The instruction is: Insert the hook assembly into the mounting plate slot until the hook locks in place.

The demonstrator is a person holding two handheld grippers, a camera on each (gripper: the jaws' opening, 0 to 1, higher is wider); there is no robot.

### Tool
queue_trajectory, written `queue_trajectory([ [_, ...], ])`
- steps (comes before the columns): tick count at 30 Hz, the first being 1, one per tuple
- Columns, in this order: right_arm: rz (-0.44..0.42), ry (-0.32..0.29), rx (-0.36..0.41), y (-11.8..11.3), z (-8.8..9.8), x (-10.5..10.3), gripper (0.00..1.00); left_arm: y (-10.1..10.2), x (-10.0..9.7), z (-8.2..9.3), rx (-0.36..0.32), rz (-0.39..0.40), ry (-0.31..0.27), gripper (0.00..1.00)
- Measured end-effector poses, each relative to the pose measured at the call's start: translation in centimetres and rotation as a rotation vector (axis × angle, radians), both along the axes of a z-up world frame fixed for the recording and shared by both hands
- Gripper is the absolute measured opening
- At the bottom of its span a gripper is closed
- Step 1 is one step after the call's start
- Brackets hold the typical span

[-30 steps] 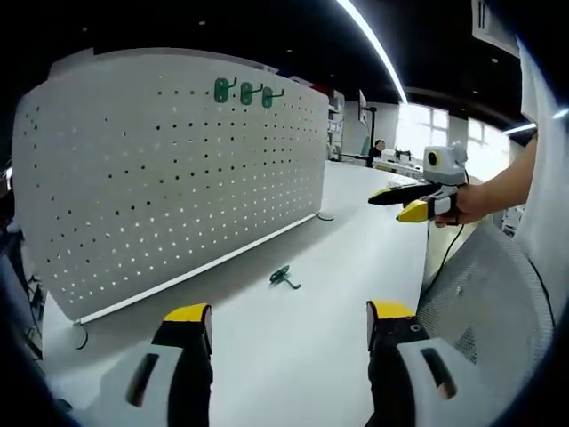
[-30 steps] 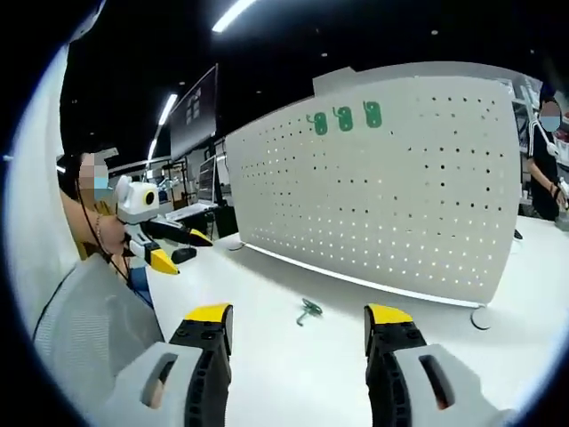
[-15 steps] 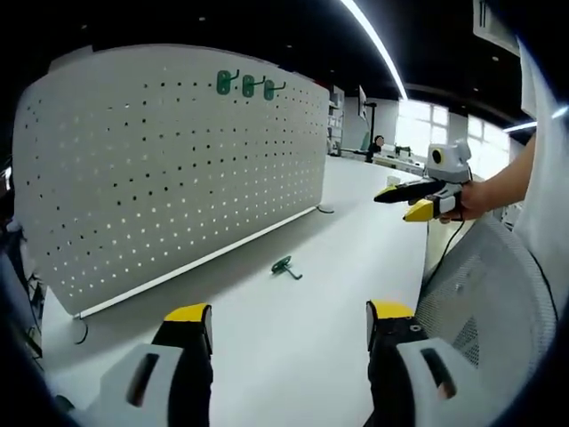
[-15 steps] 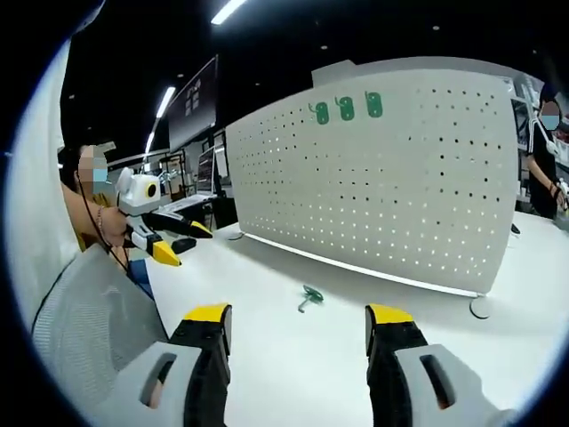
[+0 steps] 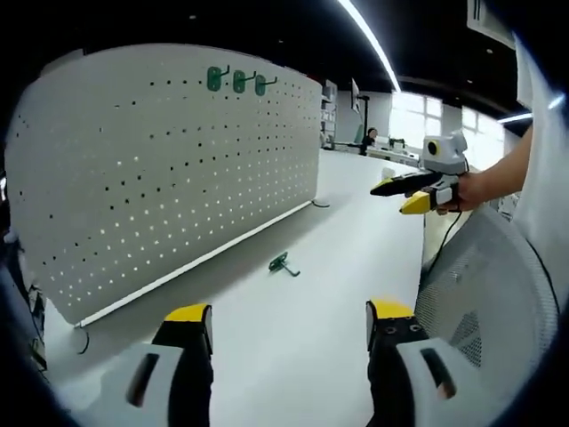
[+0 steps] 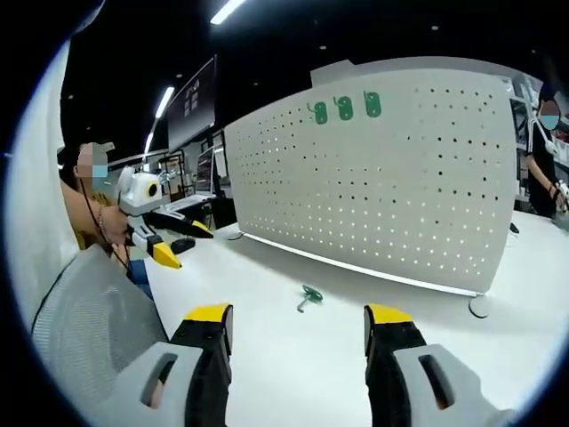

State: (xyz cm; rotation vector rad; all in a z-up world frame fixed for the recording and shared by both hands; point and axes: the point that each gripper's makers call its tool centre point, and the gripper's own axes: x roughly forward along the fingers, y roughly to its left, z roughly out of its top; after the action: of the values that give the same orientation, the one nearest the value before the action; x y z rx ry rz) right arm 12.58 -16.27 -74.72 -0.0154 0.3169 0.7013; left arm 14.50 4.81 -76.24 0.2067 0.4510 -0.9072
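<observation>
A small green hook lies on the white table in front of the white pegboard; in the right gripper view the same hook rests below the pegboard. Three green hooks hang near the board's top, seen again as hooks. My left gripper is open, well short of the loose hook, nothing between its jaws. My right gripper is open too and holds nothing. The right gripper appears held in a hand; the left gripper appears at left.
The white table stretches far behind the board. A grey mesh chair back stands close at right. A person stands at the far right past the board. A round base and a cable lie by the board's foot.
The left gripper view has shifted slightly, so the board and hooks sit a little further left and higher. The loose hook has stayed where it was. Both grippers remain open.
</observation>
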Motion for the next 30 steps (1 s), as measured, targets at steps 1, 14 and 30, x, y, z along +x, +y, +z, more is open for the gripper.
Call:
queue_trajectory([
  [1, -0.001, 0.002, 0.002, 0.0, 0.0, 0.0, 0.57, -0.1, 0.2, 0.0, 0.006, -0.006, 0.0, 0.72],
  [14, -0.001, -0.002, -0.004, -0.3, 0.0, -0.2, 0.57, -2.1, 2.7, -0.8, 0.107, -0.152, -0.003, 0.7],
  [30, -0.004, 0.009, 0.0, -0.6, -0.2, -0.5, 0.57, -3.5, 3.2, -3.6, 0.233, -0.294, 0.016, 0.7],
])
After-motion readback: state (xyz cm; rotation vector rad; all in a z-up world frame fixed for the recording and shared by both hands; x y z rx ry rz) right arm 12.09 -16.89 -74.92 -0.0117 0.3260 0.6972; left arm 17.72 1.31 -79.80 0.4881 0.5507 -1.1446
